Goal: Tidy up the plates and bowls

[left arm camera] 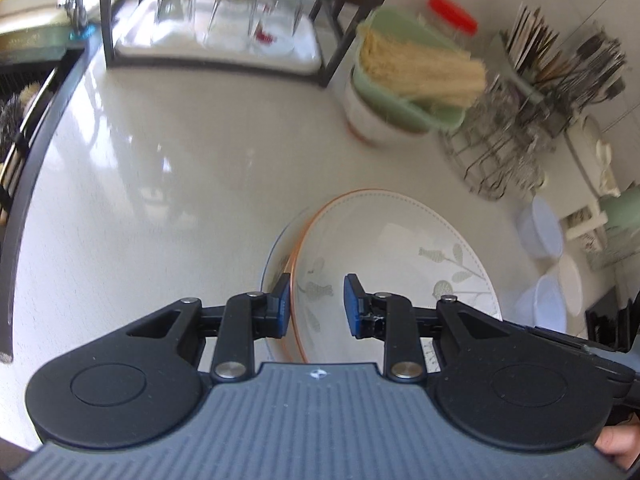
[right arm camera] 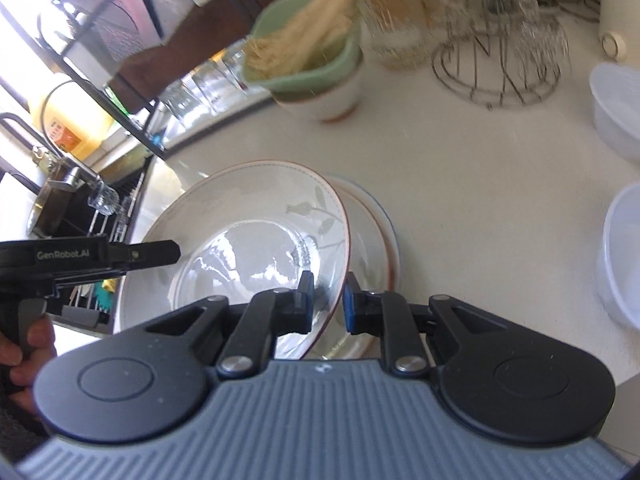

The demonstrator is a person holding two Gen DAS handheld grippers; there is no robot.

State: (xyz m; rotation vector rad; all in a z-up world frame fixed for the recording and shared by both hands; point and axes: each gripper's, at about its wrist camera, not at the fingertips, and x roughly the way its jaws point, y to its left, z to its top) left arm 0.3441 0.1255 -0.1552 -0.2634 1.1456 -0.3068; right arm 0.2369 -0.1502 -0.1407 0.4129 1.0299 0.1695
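A leaf-patterned plate with a thin orange rim is clamped at its edge between the narrowly set jaws of the right gripper; the same plate is straddled at its opposite edge by the left gripper, whose blue pads are set on either side of the rim. Whether those left pads actually press on the plate cannot be told from the left wrist view. The plate is held tilted above the pale countertop, and a second plate is seen directly behind it, beyond the right jaws. Farther ahead of both grippers, a green tub filled with pale straw-like sticks is nested in a white bowl, with a wire rack of glassware just beside it. Translucent plastic containers are seen well off to the right of the right jaws. A dark metal shelf bearing upturned glasses is seen ahead and to the left of the left jaws, and a hand is seen on the left gripper's handle at the edge of the right wrist view
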